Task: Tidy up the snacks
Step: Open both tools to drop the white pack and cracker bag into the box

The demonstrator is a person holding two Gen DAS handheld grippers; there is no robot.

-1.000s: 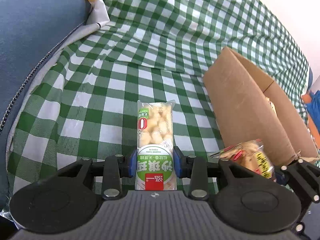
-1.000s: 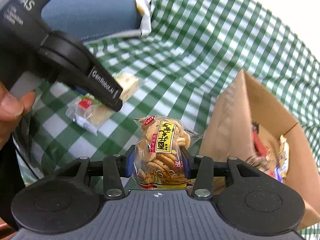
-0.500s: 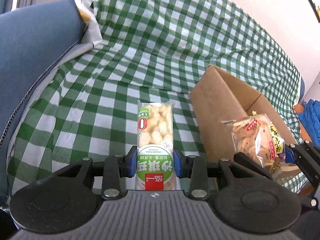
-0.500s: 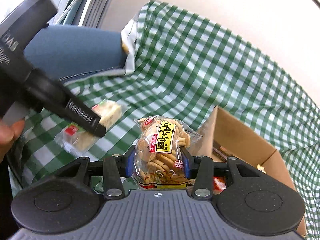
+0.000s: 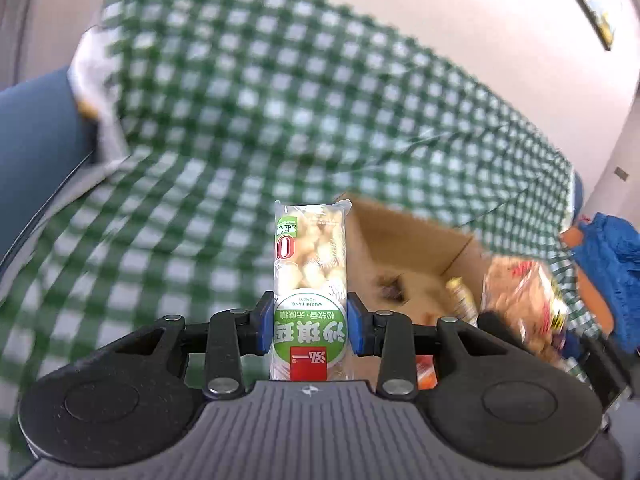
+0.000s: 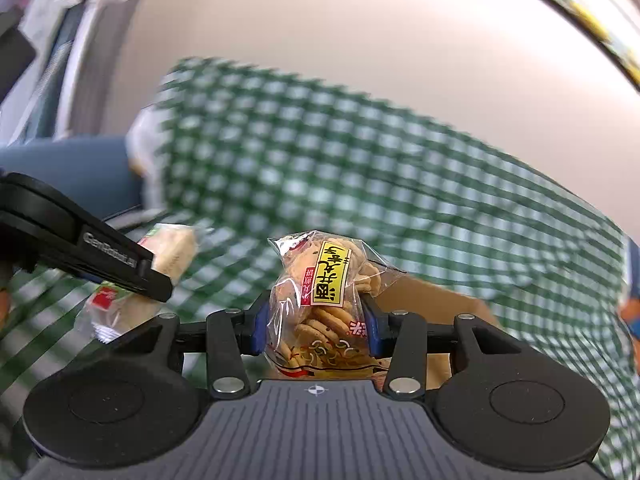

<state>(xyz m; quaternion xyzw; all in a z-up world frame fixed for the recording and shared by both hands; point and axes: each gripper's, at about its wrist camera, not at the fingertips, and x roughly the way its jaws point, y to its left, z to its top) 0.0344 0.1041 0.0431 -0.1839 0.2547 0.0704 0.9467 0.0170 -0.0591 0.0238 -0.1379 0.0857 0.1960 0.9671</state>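
Snacks [image 5: 310,280] clamped above box rim [image 5: 404,216]

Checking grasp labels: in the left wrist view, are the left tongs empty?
No: the left tongs are clamped on a green-labelled snack packet, their blue pads pressing its sides.

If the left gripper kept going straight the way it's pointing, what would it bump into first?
Probably the open cardboard box: the left gripper, clamped on the green-label snack pack, points at its near corner. Blur makes depth uncertain.
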